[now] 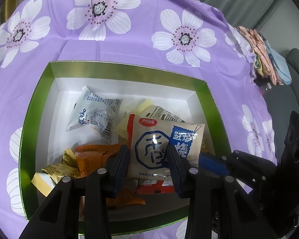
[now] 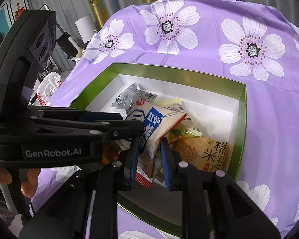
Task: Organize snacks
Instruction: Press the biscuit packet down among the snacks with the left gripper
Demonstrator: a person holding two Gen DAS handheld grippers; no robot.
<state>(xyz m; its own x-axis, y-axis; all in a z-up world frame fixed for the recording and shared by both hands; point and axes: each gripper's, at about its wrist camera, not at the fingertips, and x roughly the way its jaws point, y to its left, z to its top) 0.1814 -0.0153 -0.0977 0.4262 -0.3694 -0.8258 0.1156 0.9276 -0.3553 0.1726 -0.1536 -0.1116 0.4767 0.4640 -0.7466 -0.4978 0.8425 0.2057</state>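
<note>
A beige snack packet (image 1: 159, 139) with blue print and a red edge hangs tilted over the green box (image 1: 129, 70). My left gripper (image 1: 148, 168) is shut on its lower part, one pad at each side. My right gripper (image 2: 150, 163) is shut on the same packet (image 2: 157, 123) at its other end. In the left wrist view the right gripper (image 1: 213, 162) reaches in from the right. In the right wrist view the left gripper (image 2: 129, 123) comes in from the left. The box (image 2: 169, 71) holds a white packet (image 1: 93, 113), orange packets (image 1: 95, 155) and yellow packets (image 1: 59, 171).
The box sits on a purple floral cloth (image 1: 129, 45). A brown rice-crust packet (image 2: 209, 149) lies at the box's right side. Folded cloths (image 1: 265, 55) lie at the cloth's far right edge. A plastic bag (image 2: 49, 85) is beyond the left edge. A hand (image 2: 28, 181) holds the left gripper.
</note>
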